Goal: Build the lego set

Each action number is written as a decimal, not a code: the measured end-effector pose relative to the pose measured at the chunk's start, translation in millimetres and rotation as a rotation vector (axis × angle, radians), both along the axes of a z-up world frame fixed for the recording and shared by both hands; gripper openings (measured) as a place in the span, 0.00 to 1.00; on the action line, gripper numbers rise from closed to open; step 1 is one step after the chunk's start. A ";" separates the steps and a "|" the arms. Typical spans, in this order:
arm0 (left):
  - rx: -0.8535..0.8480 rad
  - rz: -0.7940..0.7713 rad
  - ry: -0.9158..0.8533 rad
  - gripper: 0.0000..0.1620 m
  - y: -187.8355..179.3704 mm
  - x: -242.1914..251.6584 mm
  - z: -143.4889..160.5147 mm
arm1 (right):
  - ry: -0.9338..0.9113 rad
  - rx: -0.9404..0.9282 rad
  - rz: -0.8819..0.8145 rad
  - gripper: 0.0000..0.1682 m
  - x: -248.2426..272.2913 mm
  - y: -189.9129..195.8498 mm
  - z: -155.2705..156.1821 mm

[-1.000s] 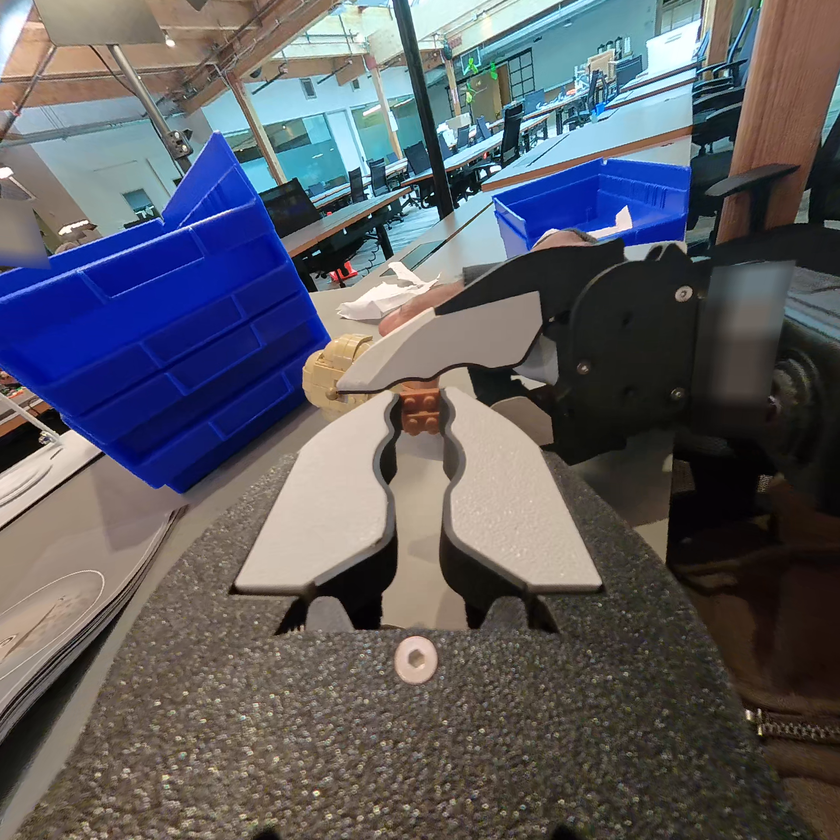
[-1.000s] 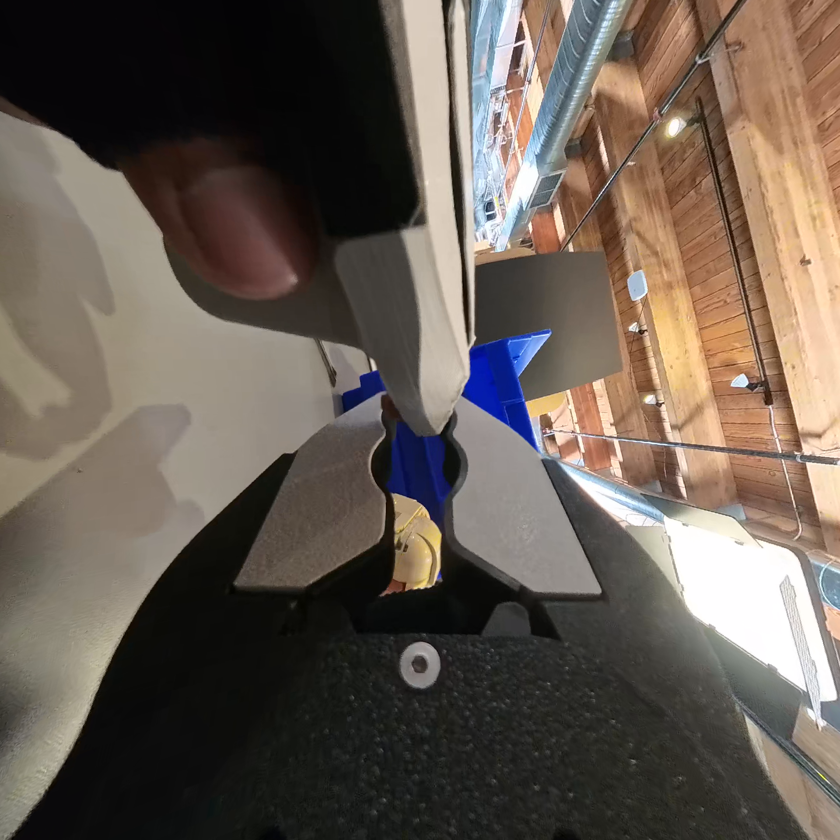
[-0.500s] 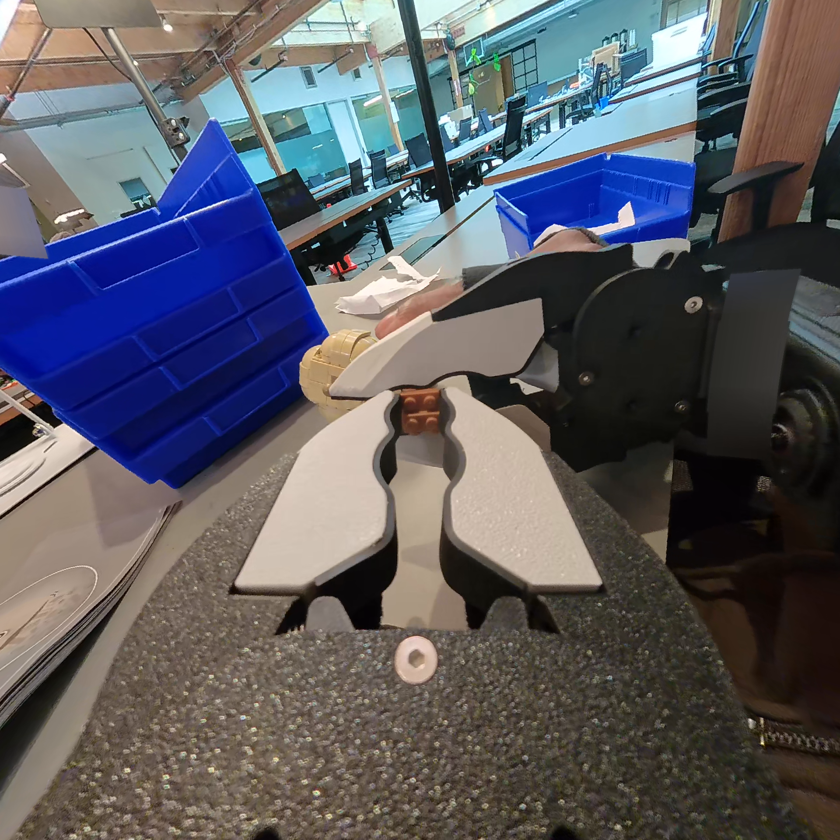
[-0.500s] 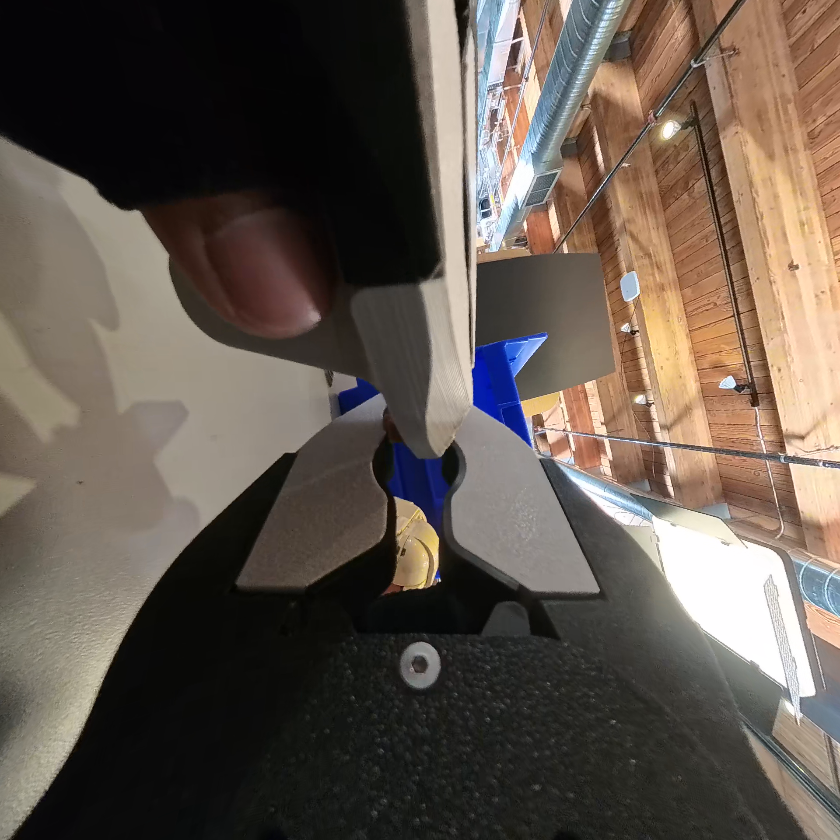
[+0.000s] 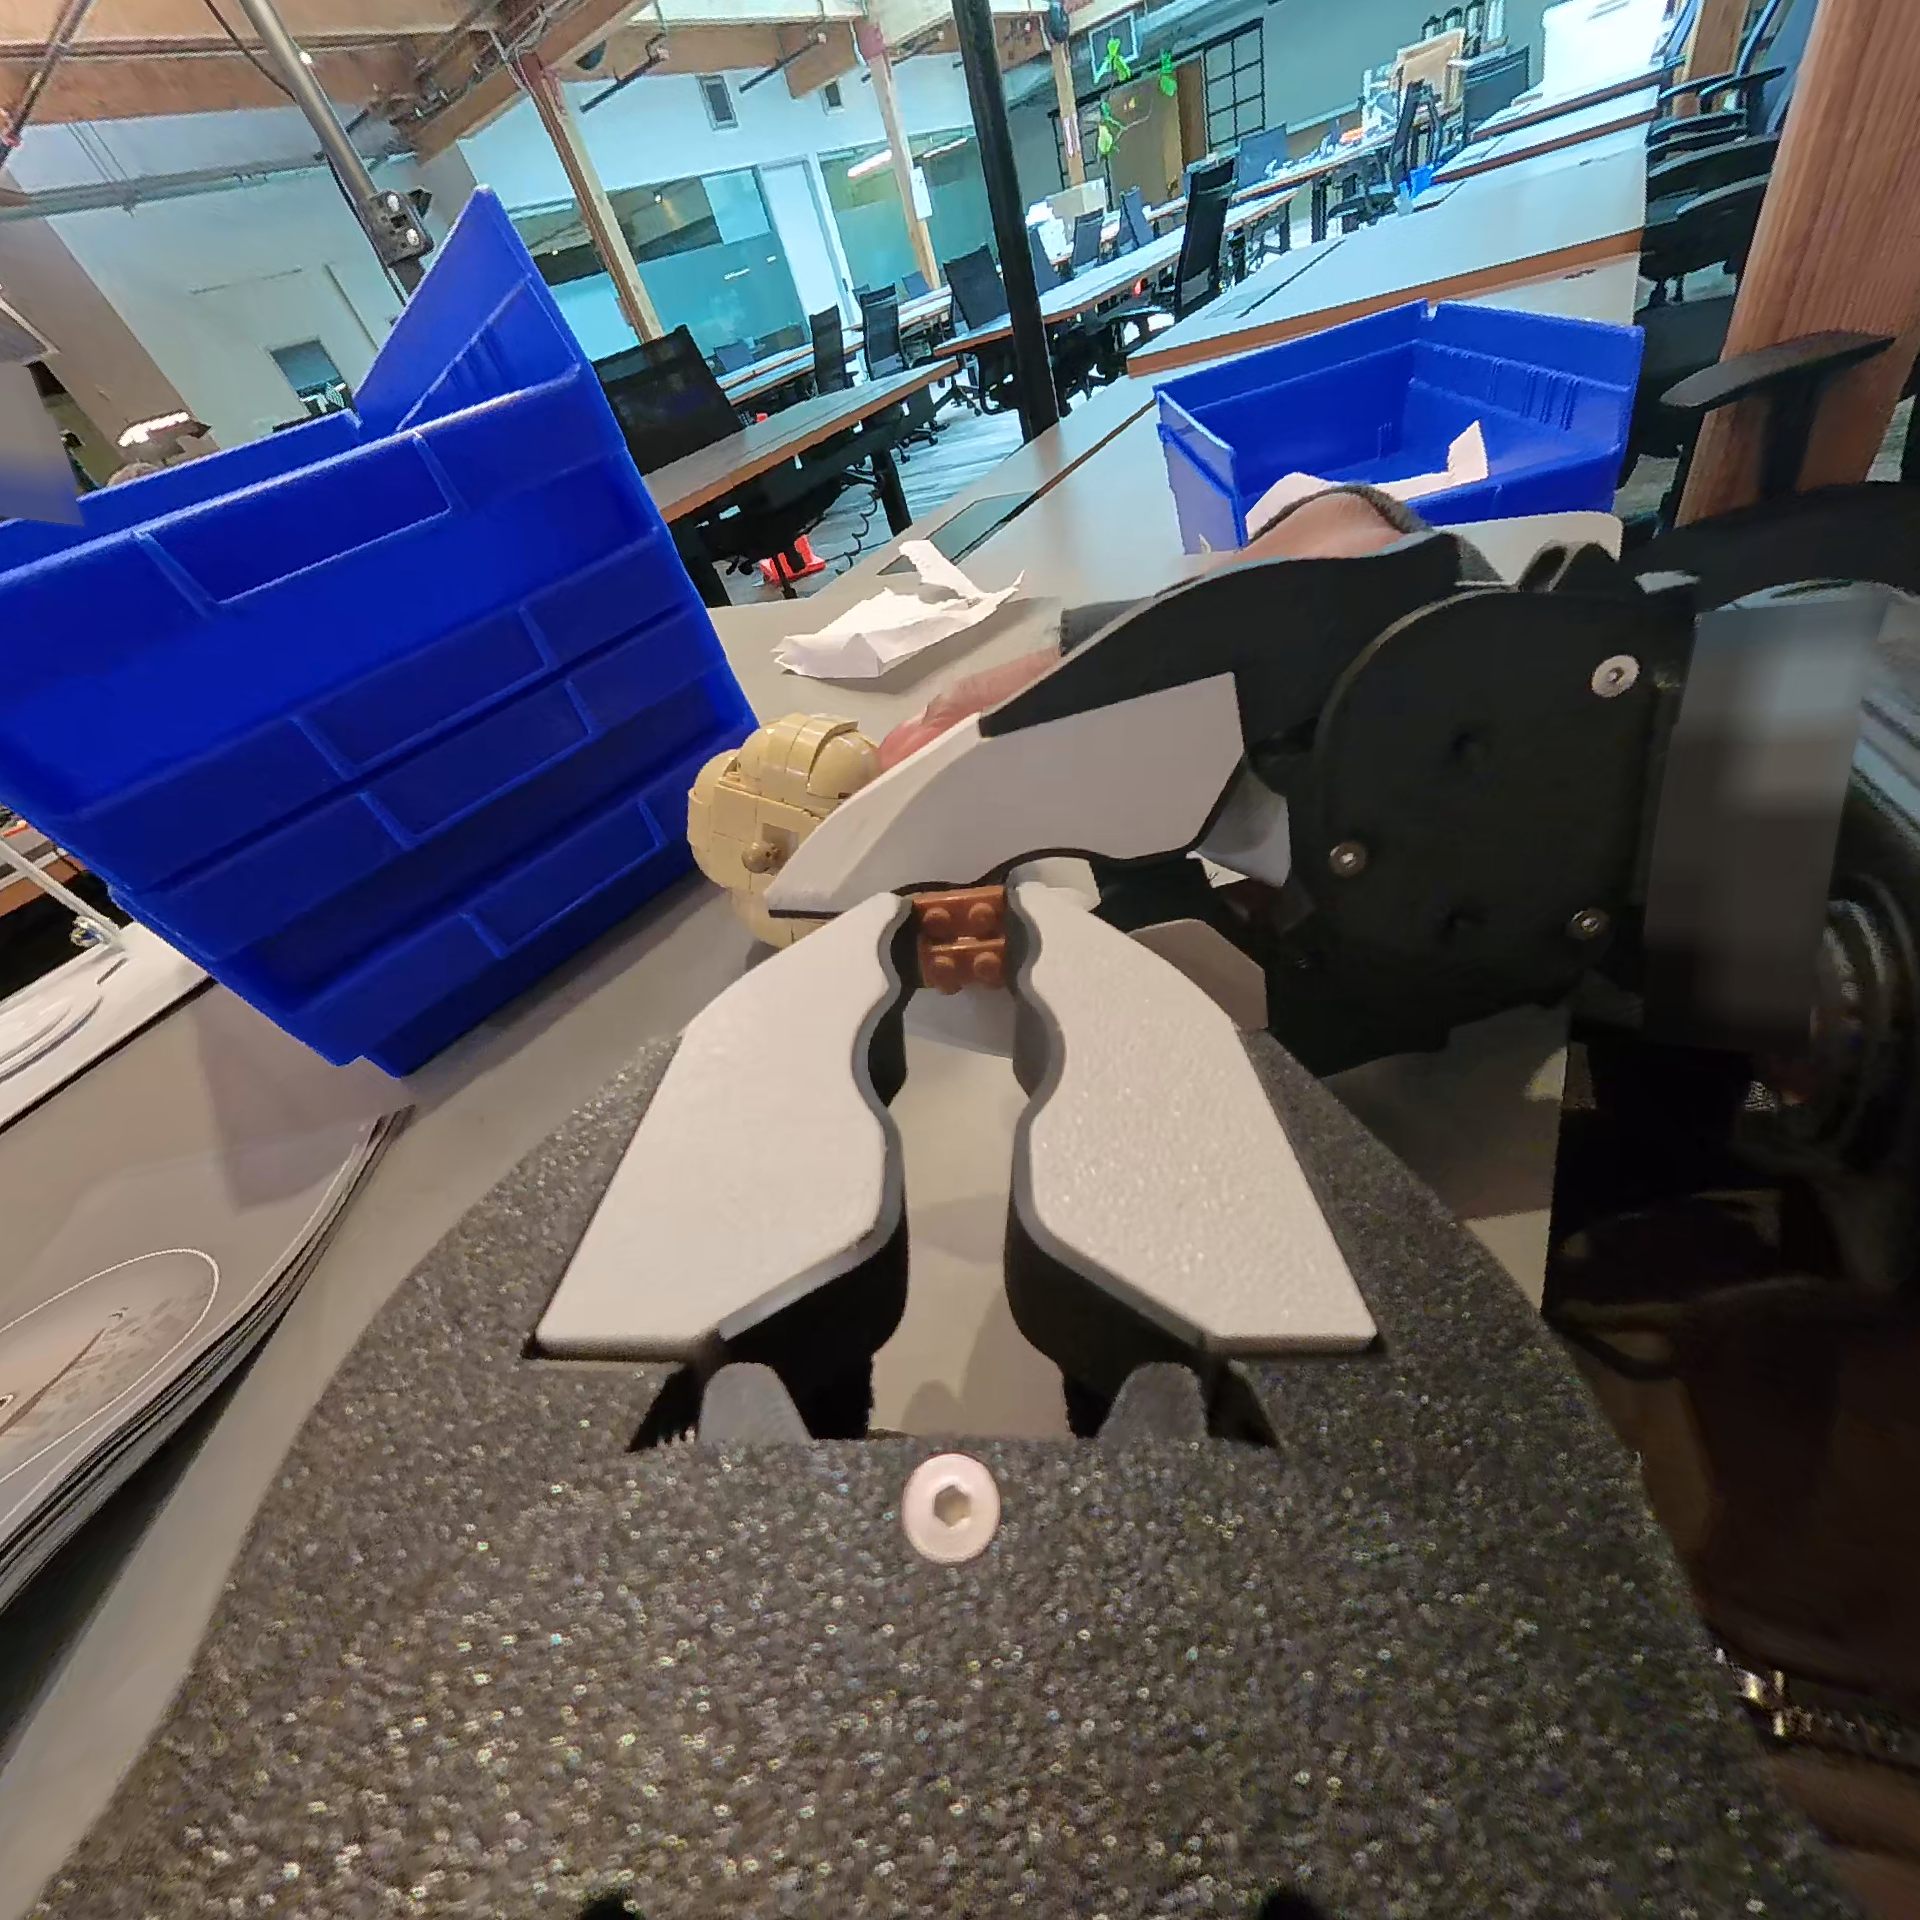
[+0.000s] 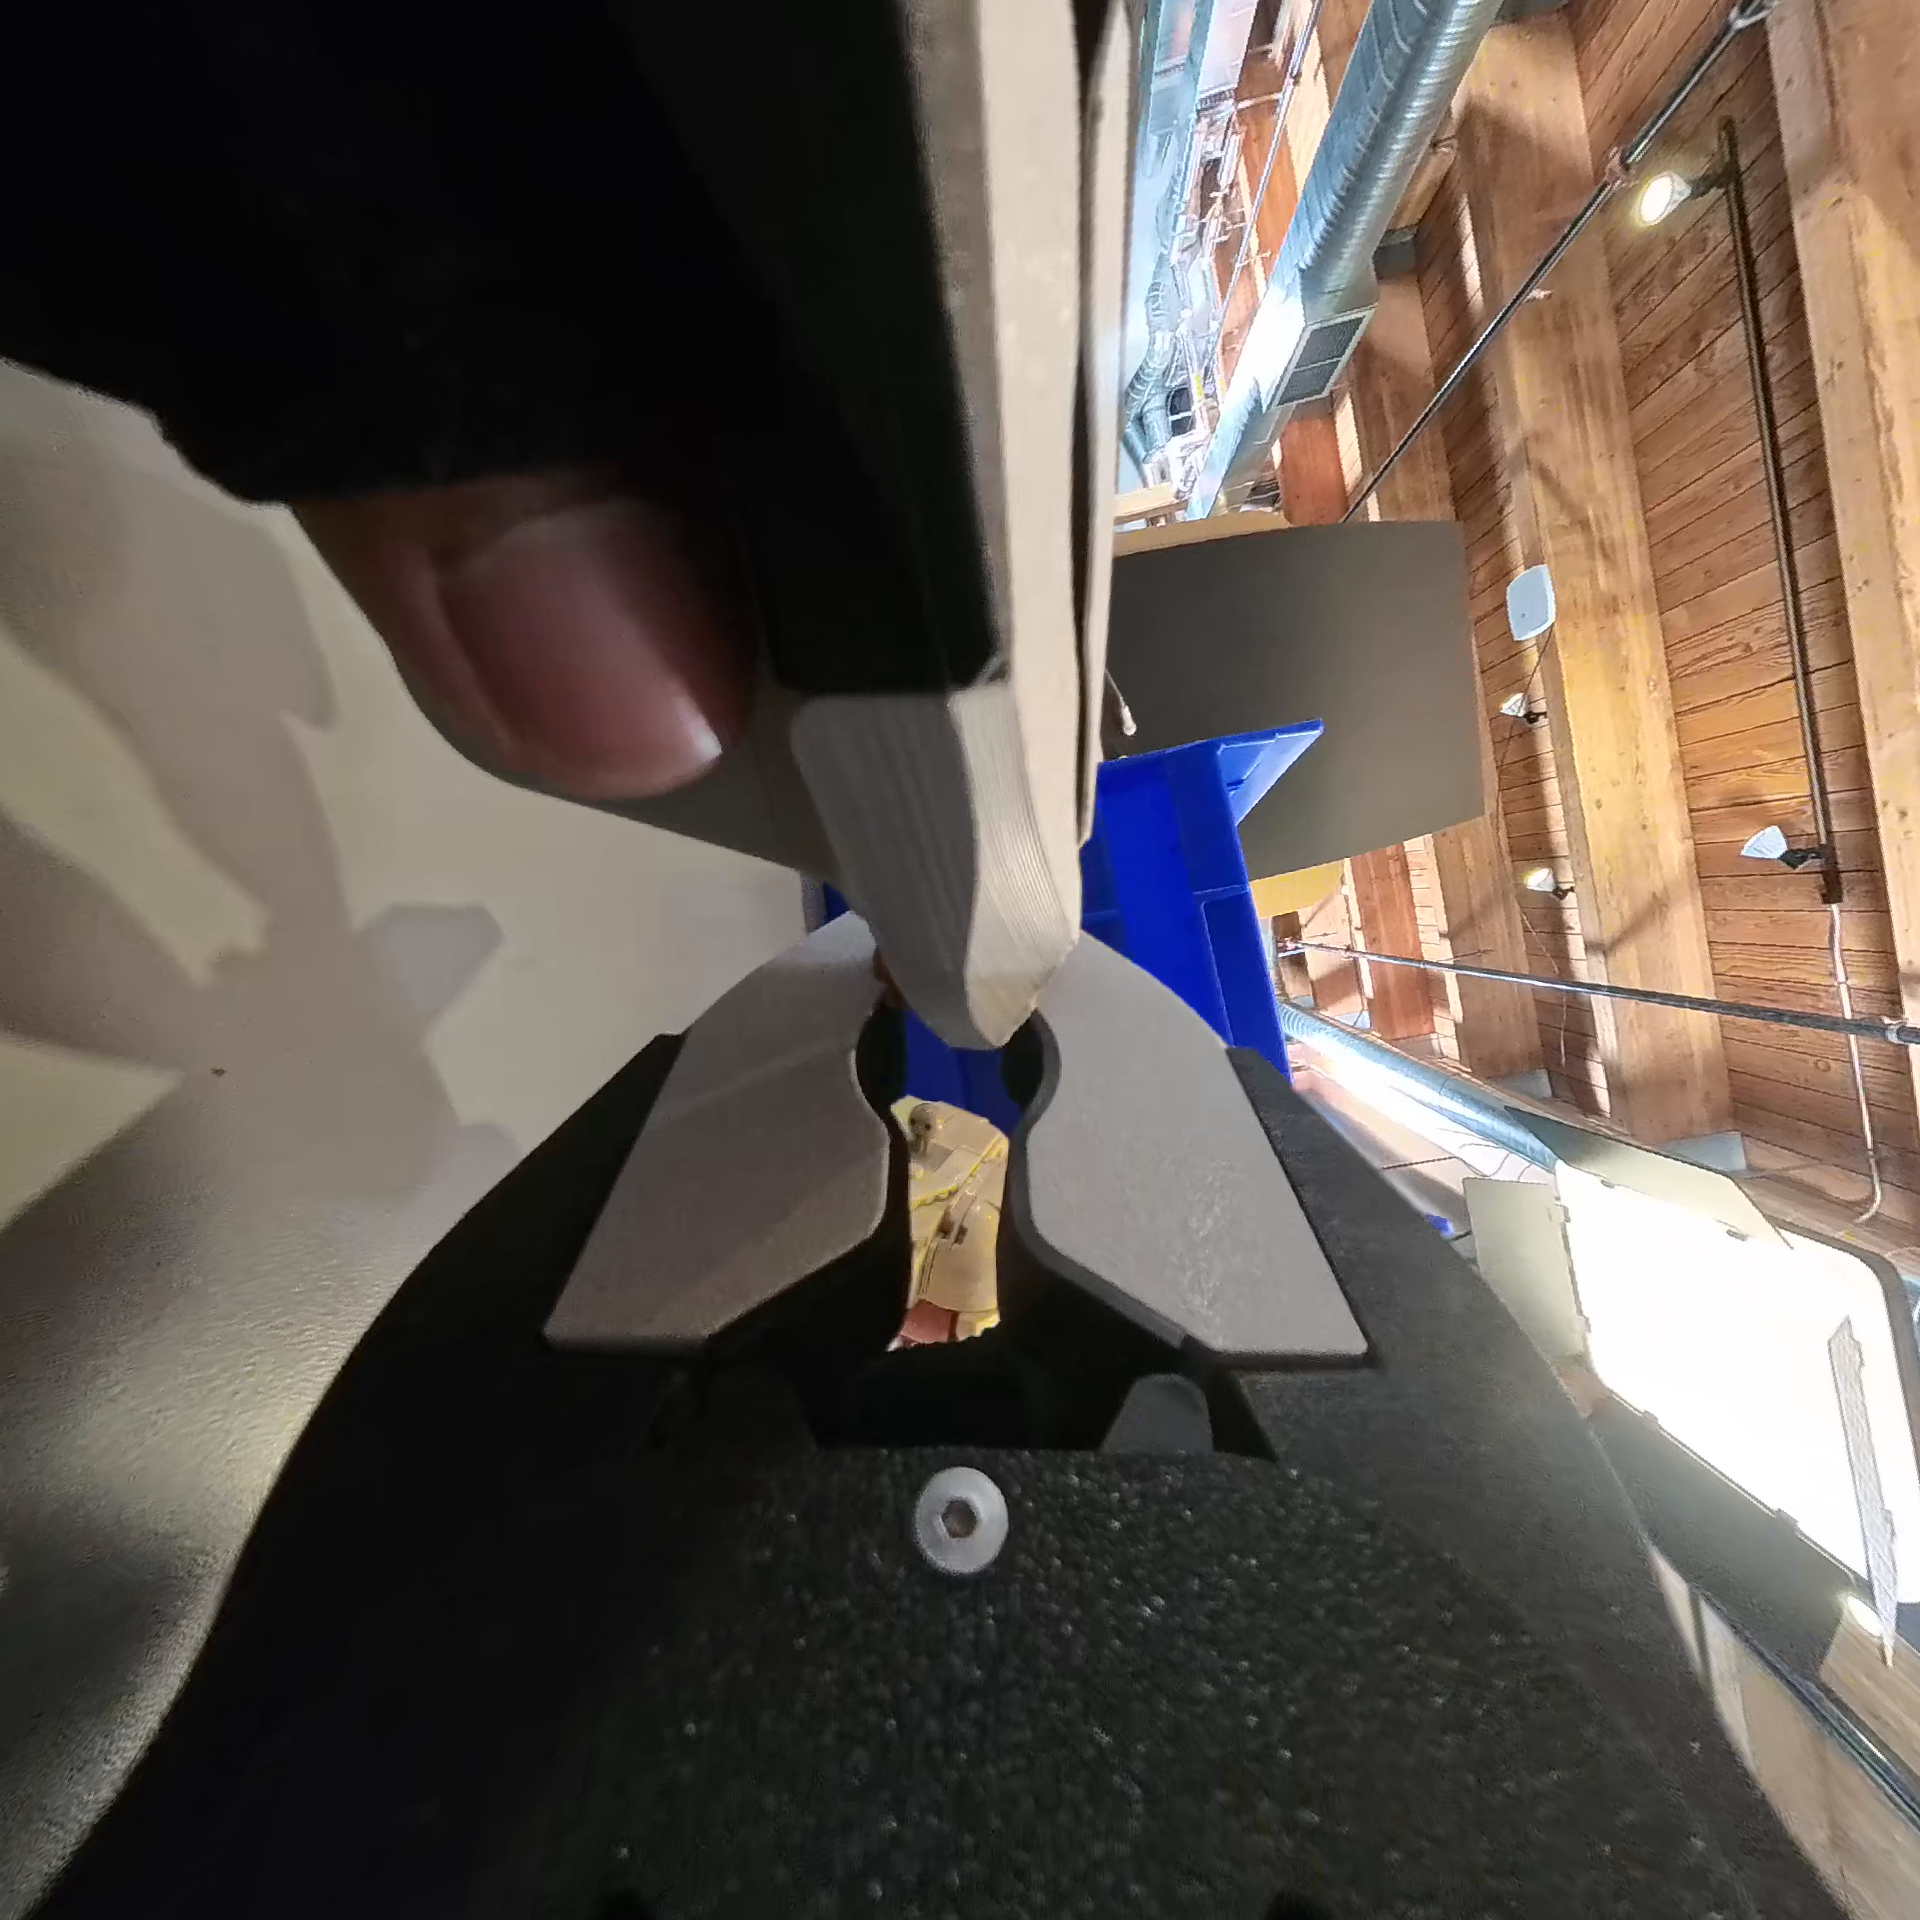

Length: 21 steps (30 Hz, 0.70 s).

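Note:
My left gripper (image 5: pixel 961 920) is shut sideways on a small brown lego piece (image 5: pixel 961 945), held above the grey table (image 5: pixel 520 1081). My right gripper (image 5: pixel 795 899) reaches in from the right, rolled on its side, with one finger on top of the brown piece and the other under it. In the right wrist view my right gripper (image 6: pixel 966 997) has narrow jaws, and its tips are hidden behind the left gripper's fingers (image 6: pixel 935 883). A tan lego model (image 5: pixel 779 810) sits on the table just behind, and it also shows through the gap in the right wrist view (image 6: pixel 951 1195).
Stacked blue bins (image 5: pixel 343 727) stand at the left. Another blue bin (image 5: pixel 1392 416) holding paper is at the far right. Crumpled white paper (image 5: pixel 894 623) lies behind the model. An open instruction booklet (image 5: pixel 135 1351) lies at the left. A person's thumb (image 6: pixel 582 644) rests on the left gripper. There is about 4 cm between the tips of the two grippers.
Both grippers stay closed around the brown piece. The pair has drifted slightly, so the tan model shows more in both views.

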<state>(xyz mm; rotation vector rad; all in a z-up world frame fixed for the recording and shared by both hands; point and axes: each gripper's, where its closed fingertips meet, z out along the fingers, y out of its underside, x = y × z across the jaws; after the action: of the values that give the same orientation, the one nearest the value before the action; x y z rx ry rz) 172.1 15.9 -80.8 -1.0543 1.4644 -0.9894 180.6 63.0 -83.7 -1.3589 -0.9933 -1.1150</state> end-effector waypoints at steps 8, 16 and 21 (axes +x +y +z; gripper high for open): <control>-0.011 0.011 -0.013 0.10 2.0 -0.2 2.1 | 0.024 -0.012 -0.049 0.00 9.6 1.6 -0.7; -0.014 0.025 0.028 0.10 4.9 0.5 -4.4 | 0.062 0.023 -0.061 0.00 16.3 0.0 6.6; -0.033 0.024 0.016 0.10 6.1 -0.3 -2.1 | 0.073 -0.029 -0.076 0.00 19.7 3.0 -3.0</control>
<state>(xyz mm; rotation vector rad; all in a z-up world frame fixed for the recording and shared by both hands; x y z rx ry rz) 171.9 22.0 -82.9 -1.1033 1.4493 -0.9938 200.3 66.1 -86.7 -1.4604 -0.9146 -1.1030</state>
